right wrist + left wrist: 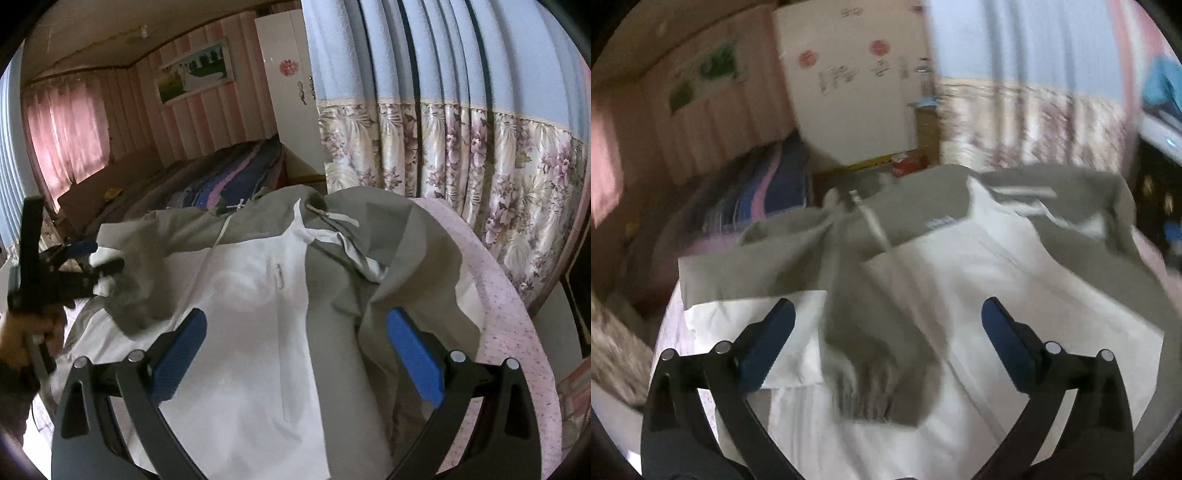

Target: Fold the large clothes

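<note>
The jacket (pixel 258 295), grey-green and white, lies spread across a pink-covered surface (pixel 517 332), its collar toward the far edge and its white front panel facing up. One sleeve (pixel 879 350) lies folded in over the chest, its ribbed cuff just ahead of your left gripper (pixel 886 339). The other side bunches in loose grey folds toward the right edge of the surface.

It looks like thin shell fabric: light, limp and probably slick, so expect it to slide and billow rather than hold a crease. A zip (pixel 279 277) and a white drawcord (pixel 218 236) add the only stiffness. Take hold at hems, cuffs or shoulder seams, where doubled cloth gives the pads something to bite; a pinch in the middle of a panel would likely slip.

Your left gripper hangs above the folded sleeve with its jaws wide apart, holding nothing. Your right gripper (pixel 295 354) is likewise spread open over the white front, clear of the cloth. Floral curtains (pixel 461 147) hang behind the far right edge.
</note>
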